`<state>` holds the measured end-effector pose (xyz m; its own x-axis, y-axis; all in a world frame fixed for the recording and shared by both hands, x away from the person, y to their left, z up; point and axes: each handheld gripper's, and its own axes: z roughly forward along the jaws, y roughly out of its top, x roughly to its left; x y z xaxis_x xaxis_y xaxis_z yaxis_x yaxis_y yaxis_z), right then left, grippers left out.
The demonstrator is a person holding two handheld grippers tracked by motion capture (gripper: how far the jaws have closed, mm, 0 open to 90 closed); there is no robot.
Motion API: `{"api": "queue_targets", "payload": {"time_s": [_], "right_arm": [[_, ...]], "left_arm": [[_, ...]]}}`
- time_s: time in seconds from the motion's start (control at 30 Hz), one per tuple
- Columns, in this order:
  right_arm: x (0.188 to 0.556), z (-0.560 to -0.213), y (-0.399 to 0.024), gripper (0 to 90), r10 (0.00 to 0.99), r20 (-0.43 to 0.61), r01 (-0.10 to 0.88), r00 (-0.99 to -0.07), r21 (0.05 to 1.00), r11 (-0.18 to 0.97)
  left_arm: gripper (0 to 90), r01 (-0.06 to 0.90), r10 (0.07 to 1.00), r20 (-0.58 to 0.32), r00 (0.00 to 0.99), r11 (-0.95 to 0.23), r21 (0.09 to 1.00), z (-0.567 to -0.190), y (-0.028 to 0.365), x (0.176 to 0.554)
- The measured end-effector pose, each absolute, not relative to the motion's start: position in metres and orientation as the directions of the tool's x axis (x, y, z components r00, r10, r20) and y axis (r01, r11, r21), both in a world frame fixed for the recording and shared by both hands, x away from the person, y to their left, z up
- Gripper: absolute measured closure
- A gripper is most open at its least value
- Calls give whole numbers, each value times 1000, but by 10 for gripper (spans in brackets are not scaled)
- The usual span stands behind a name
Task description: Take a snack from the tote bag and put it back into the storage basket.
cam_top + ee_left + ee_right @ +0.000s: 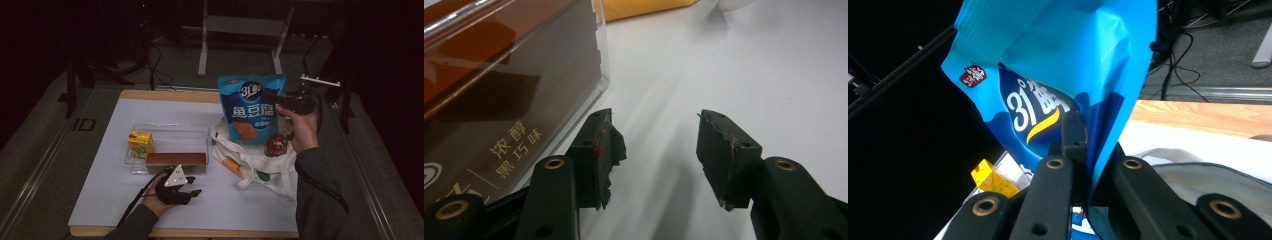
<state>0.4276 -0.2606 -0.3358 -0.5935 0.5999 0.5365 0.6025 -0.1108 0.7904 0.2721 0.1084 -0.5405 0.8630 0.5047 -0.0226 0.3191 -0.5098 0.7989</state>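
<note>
A yellow carton point(140, 142) is seen at the left end of a clear tray point(200, 131) on the counter point(100, 200), with a brown box point(176, 159) laid along the tray's near side. Just before that box, the left hand-held gripper point(192, 186) is held low over the counter, its jaws parted with nothing between them. Further right, a white bag point(260, 172) is spread on the counter, a red item point(275, 145) lying on it. Above the bag, a blue pouch point(252, 107) is held upright, clear of the counter, its upper right edge pinched tight by the right hand-held gripper point(272, 97).
</note>
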Motion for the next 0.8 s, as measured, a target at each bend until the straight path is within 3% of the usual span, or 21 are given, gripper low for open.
{"api": "queue_targets", "payload": {"time_s": [0.8], "right_arm": [[427, -322, -227, 898, 556, 546, 599, -626, 794, -106]], "left_arm": [[488, 322, 504, -26, 863, -509, 799, -540, 108, 272]]}}
